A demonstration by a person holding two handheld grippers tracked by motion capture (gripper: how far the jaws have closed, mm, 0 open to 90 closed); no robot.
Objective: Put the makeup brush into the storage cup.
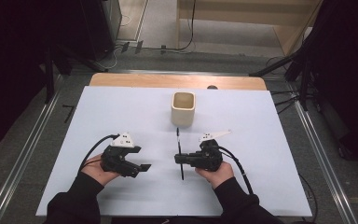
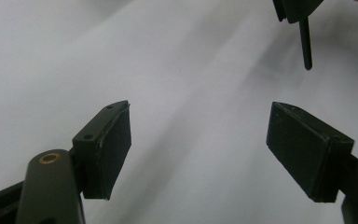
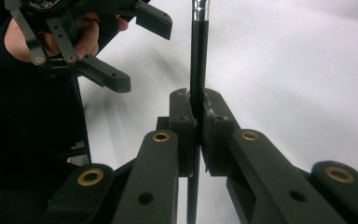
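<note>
A thin black pen [image 1: 179, 140] lies along the white tabletop [image 1: 121, 112], pointing toward a cream square cup [image 1: 182, 108] that stands upright at the back centre. My right gripper [image 1: 180, 159] is shut on the pen's middle. In the right gripper view its jaws [image 3: 198, 112] pinch the pen [image 3: 198, 60], whose shaft runs up past a silver band. My left gripper [image 1: 143, 168] is open a short way left of the pen, holding nothing. In the left gripper view the open left gripper [image 2: 198, 144] faces bare table, and the pen's end [image 2: 306, 44] hangs at the top right.
The tabletop's wooden far edge [image 1: 177, 80] lies behind the cup. Metal rails [image 1: 32, 135] flank the table on both sides. Cables and dark stands [image 1: 303, 70] sit on the floor beyond. The person's left hand [image 3: 81, 39] and sleeve show beside the open left gripper [image 3: 135, 51].
</note>
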